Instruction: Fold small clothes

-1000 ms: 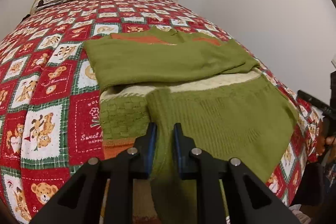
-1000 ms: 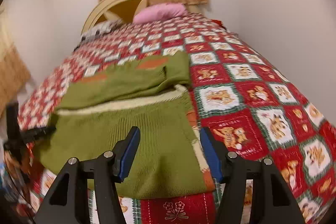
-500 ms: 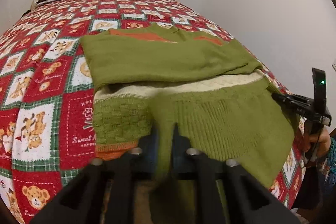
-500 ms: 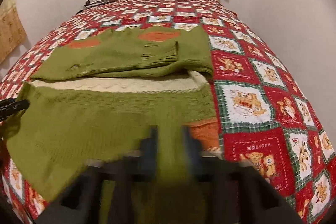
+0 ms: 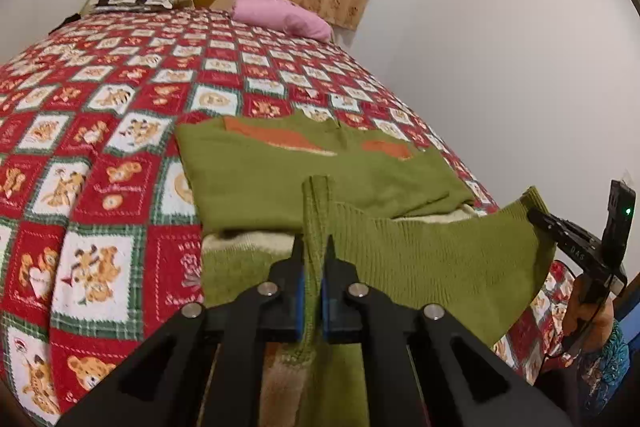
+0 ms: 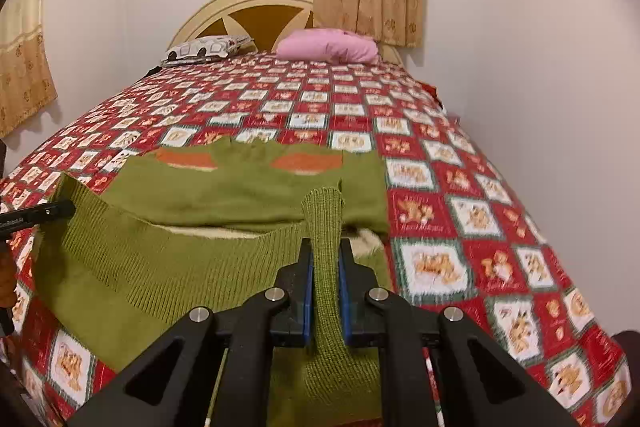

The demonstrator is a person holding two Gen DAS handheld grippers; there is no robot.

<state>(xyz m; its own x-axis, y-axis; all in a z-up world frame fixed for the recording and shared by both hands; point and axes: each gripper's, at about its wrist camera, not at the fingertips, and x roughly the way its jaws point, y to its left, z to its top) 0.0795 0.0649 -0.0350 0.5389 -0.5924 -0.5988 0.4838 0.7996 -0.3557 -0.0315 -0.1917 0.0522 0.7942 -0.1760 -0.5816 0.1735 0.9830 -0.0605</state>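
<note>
Two tools are in my hands, and each one is clenched on the same green sweater (image 5: 432, 259), which lies on the near part of the bed (image 5: 120, 131). My left tool (image 5: 314, 247) has a bunch of the ribbed hem squeezed between its blue pads, with a narrow fold of knit standing up above the tips. My right tool (image 6: 325, 247) has just finished closing, and a thick roll of the same ribbed hem is pinched between its pads and sticks up past them. From the left wrist view I can see the right tool out at the far right, biting the other corner of the hem, so the edge hangs between the two grips in a shallow sag, lifted off the bed.

The sweater is olive green, in a coarse rib near the hem and a smoother knit higher up. Its sleeves are folded across the body, forming a flat green band. Two orange patches (image 6: 308, 161) show near the collar end. A cream stripe (image 6: 208, 233) peeks out under the folded sleeves.

Under it is a red quilt with bear squares. At the headboard end lie a pink pillow (image 6: 328, 45) and a patterned pillow (image 6: 204, 49).
</note>
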